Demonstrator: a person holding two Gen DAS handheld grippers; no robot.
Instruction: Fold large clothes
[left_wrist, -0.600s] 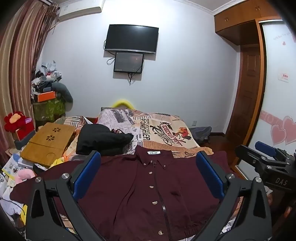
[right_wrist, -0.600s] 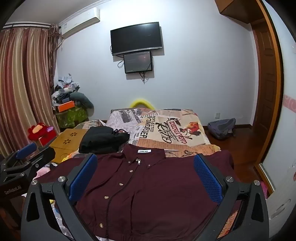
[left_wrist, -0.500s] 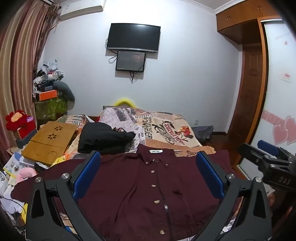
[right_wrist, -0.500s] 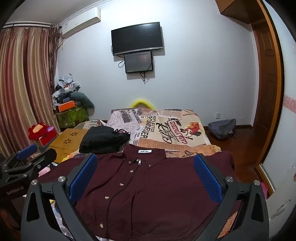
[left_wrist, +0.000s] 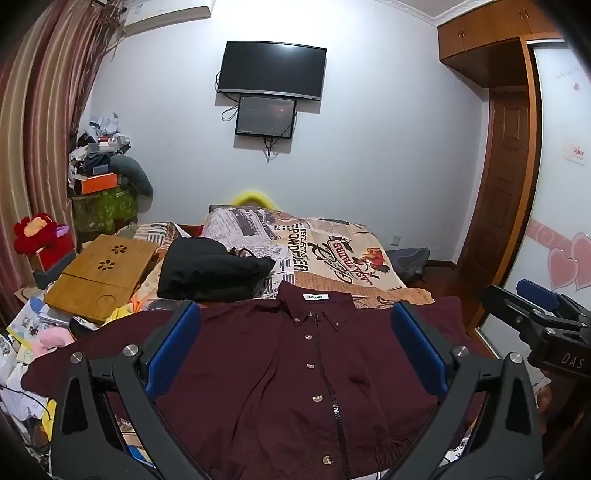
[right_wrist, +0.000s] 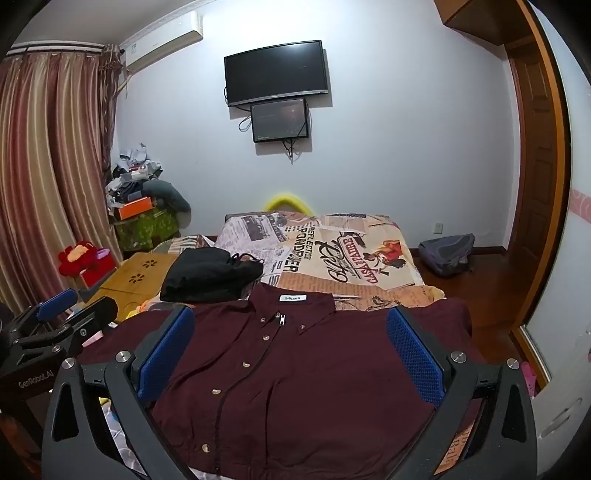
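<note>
The maroon shirt (left_wrist: 295, 369) lies flat directly ahead of both grippers. Left gripper (left_wrist: 295, 354) and right gripper (right_wrist: 290, 354) are spread wide, empty. Fabric is probably soft, light; grip sleeve edges.

The bed (left_wrist: 343, 254) wore a newspaper-print cover. A maroon shirt (left_wrist: 295, 369) lay spread flat at its near end, collar toward the far wall. A black bundle (left_wrist: 210, 269) sat just beyond the shirt's left shoulder.

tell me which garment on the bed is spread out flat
The maroon button-up shirt, lying open and flat at the near end of the bed. The black garment beyond its collar is bunched in a heap.
</note>
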